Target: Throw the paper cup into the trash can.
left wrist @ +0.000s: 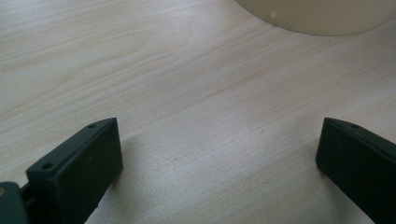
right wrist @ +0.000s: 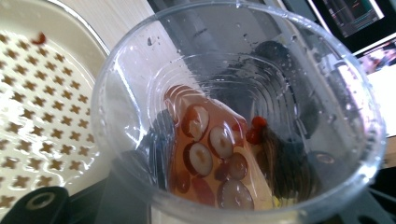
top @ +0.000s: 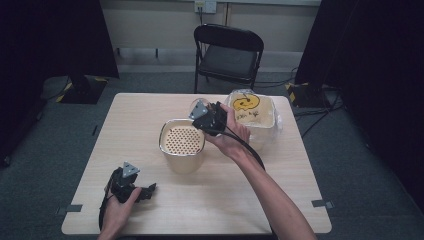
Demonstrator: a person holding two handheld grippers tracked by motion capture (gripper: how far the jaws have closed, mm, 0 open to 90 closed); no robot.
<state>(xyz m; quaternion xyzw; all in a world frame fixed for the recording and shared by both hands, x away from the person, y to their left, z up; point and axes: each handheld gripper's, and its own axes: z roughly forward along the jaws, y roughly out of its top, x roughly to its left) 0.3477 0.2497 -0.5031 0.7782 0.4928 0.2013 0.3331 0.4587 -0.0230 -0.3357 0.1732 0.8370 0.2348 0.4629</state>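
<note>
My left tool [top: 131, 187] rests low on the desk [top: 250, 200] near its front left corner, its jaws spread wide with only bare wood between them. Just ahead of it, in the left gripper view, the cream pot [left wrist: 322, 16] curves in at the top edge.

My right tool [top: 212, 119] is lifted over the middle of the desk, pinching a clear cup [right wrist: 238, 112] that is tipped on its side toward the pot [top: 181, 150]. Inside the cup lie reddish liquid, sliced dates [right wrist: 210, 144] and a few red berries [right wrist: 254, 128], gathered along its lower wall. The pot's top is a cream strainer [right wrist: 42, 102] pierced with cross-shaped holes, touching the cup's rim or just beside it; I cannot tell which. A red scrap [right wrist: 39, 38] lies on it. Behind my right hand stands a clear tub [top: 257, 117] with a yellow mark. A black chair [top: 227, 52] sits beyond the desk.
</note>
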